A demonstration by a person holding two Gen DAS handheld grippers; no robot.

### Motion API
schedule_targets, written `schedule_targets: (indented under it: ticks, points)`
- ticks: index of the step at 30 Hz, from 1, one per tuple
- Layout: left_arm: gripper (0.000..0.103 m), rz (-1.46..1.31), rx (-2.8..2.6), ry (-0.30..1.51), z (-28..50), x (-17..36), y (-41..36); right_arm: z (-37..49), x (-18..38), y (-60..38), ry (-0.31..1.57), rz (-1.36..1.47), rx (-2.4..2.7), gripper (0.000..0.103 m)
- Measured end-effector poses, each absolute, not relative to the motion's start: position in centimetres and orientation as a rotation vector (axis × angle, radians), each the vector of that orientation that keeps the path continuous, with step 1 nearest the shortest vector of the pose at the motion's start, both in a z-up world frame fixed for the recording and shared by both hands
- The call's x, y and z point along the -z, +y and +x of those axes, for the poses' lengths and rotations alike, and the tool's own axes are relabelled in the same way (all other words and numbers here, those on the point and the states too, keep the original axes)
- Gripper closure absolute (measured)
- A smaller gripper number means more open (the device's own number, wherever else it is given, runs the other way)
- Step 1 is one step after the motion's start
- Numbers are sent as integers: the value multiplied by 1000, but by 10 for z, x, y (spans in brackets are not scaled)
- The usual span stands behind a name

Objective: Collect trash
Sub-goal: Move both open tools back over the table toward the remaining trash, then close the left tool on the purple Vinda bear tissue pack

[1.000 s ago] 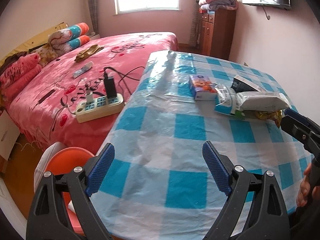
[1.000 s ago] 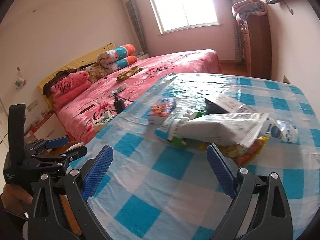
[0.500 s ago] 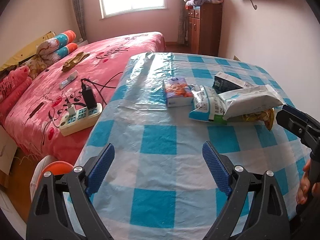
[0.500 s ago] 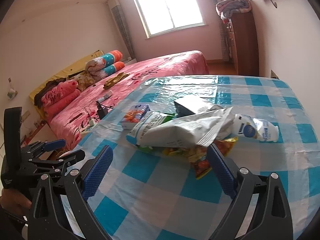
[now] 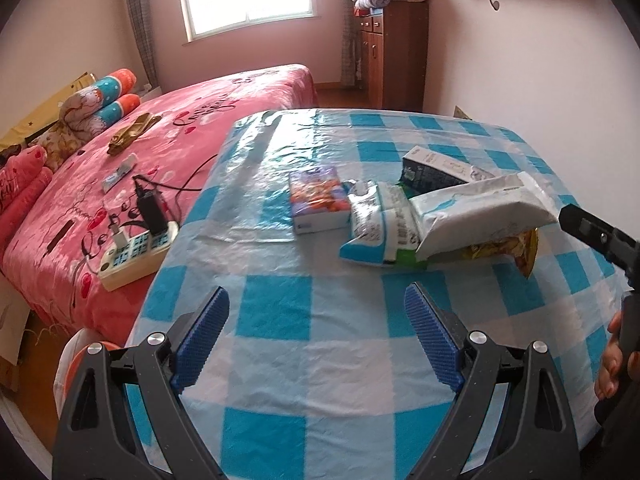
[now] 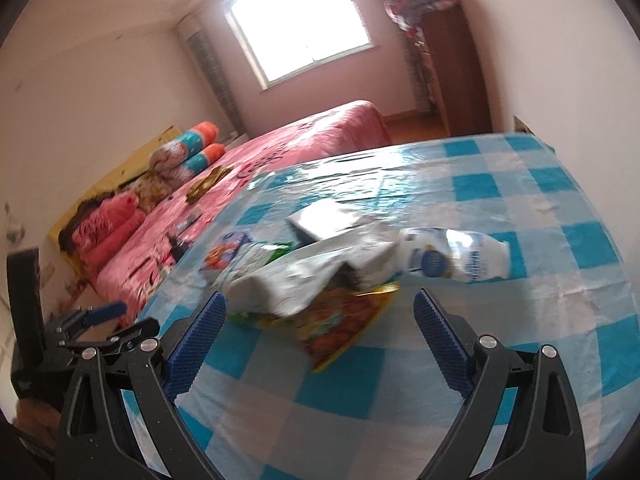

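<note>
We see the left gripper with blue pads spread wide over the blue-and-white checked plastic tablecloth, nothing between them; the right gripper gapes too, empty, its view blurred; the heap of crumpled white and yellow wrappers lies mid-table just ahead of it, prints unreadable; a clear plastic bottle touches the heap; the orange bin sits half-hidden under the table edge.

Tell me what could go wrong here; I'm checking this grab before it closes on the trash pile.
The white pack leans on the yellow snack bag, so pulling one may topple the stack. The crushed bottle lies loose and could roll. The right gripper, jaws open, may catch several wrappers together.
</note>
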State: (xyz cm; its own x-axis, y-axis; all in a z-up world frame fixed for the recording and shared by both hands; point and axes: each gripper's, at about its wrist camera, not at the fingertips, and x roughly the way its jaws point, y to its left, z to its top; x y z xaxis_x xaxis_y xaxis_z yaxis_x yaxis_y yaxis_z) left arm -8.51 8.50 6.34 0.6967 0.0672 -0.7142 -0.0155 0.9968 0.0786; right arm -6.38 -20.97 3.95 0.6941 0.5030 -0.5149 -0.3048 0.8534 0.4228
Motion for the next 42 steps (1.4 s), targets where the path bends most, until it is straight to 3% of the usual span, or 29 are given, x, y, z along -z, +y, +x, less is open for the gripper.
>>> schedule_targets:
  ticks: [11, 27, 29, 34, 42]
  points:
    - [13, 6, -31, 795, -29, -70, 83, -28, -23, -267, 718, 403, -337, 9]
    - [13, -195, -87, 930, 67, -29, 118, 17, -6, -260, 825, 317, -320, 9]
    - [16, -201, -94, 929, 70, -26, 117, 20, -4, -259, 836, 311, -319, 9]
    - [37, -216, -92, 929, 74, -21, 113, 27, 2, -251, 875, 306, -324, 9]
    - [45, -143, -101, 925, 68, -19, 98, 32, 3, -241, 868, 261, -315, 5]
